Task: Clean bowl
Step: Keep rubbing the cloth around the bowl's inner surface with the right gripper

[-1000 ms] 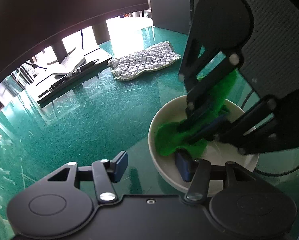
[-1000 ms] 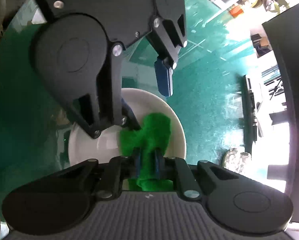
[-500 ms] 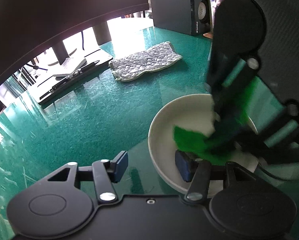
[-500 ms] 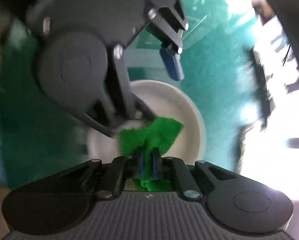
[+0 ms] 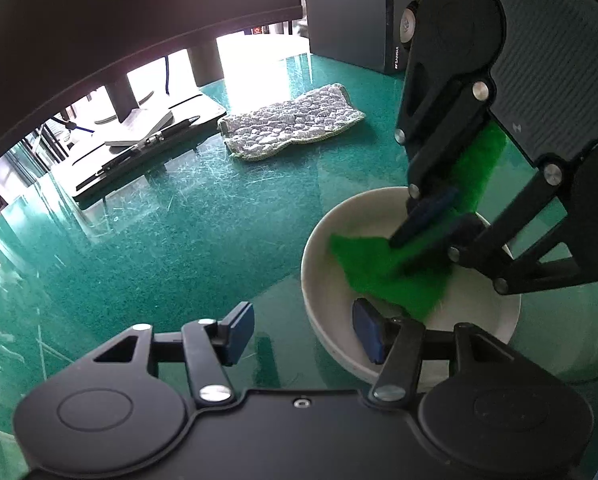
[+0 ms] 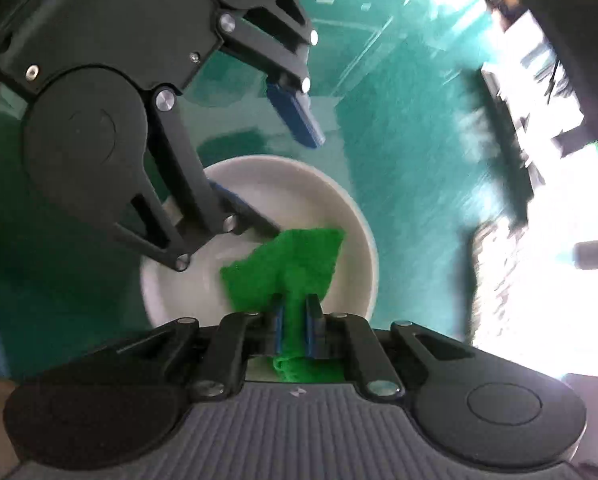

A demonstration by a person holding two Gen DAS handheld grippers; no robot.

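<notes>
A white bowl [image 5: 326, 300] [image 6: 283, 184] stands on the green glass table [image 5: 179, 240]. My right gripper [image 6: 295, 312] [image 5: 431, 226] points down into the bowl, shut on a green cloth [image 5: 379, 268] [image 6: 299, 256] that drapes over the bowl's floor. My left gripper [image 5: 303, 334] [image 6: 265, 158] straddles the bowl's near wall and its jaws are opening slightly. One of its blue pads [image 5: 369, 336] sits inside the bowl by the rim. The other pad [image 5: 239, 332] stands outside, apart from the wall.
A grey quilted cloth [image 5: 291, 124] lies on the table beyond the bowl. A black stand with pens [image 5: 147, 148] sits at the far left under a dark monitor [image 5: 119, 20]. A speaker [image 5: 363, 20] stands at the back.
The right gripper has swept the green cloth across the bowl, rolled and risen a little. The left gripper and the bowl have stayed put.
</notes>
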